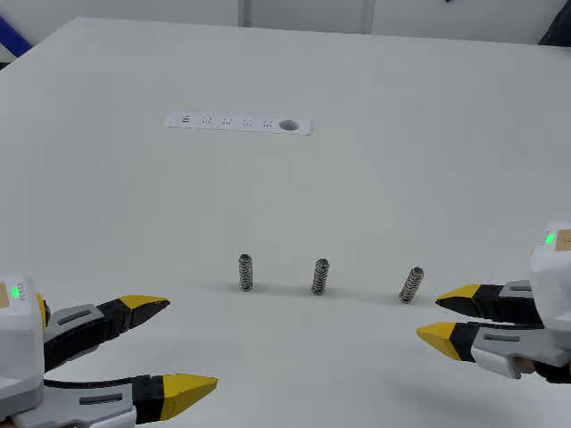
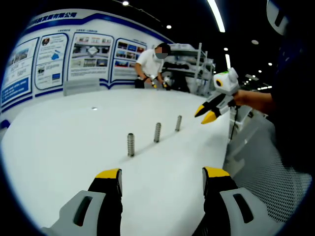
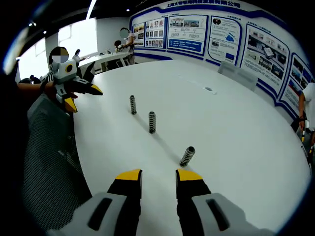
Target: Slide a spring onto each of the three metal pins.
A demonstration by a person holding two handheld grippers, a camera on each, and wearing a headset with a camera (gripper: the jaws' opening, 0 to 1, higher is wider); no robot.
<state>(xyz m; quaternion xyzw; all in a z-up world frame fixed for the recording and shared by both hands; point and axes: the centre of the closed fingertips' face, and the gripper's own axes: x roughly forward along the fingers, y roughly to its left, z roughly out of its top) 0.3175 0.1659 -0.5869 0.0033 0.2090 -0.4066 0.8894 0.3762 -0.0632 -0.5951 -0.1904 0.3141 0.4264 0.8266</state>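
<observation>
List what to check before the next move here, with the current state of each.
Springs named by their place in the head view.
1. Left spring standing upright: ok.
2. Middle spring standing, near upright: ok.
3. Right spring upright: not ok, it leans.
4. Pins seated inside the springs: cannot tell, the coils hide them.
5. Left gripper open and empty: ok.
6. Right gripper open and empty: ok.

The left tongs [image 1: 189,343] are hovering low over the white surface [image 1: 401,169], jaws spread wide. The right tongs [image 1: 428,318] are pointing inward from the other side, jaws parted less. Ahead and between them, a row is standing: left spring [image 1: 245,273], middle spring [image 1: 320,276], and right spring [image 1: 411,284], which is leaning just beside the right tongs' tips. A power strip [image 1: 238,123] is lying well beyond.
</observation>
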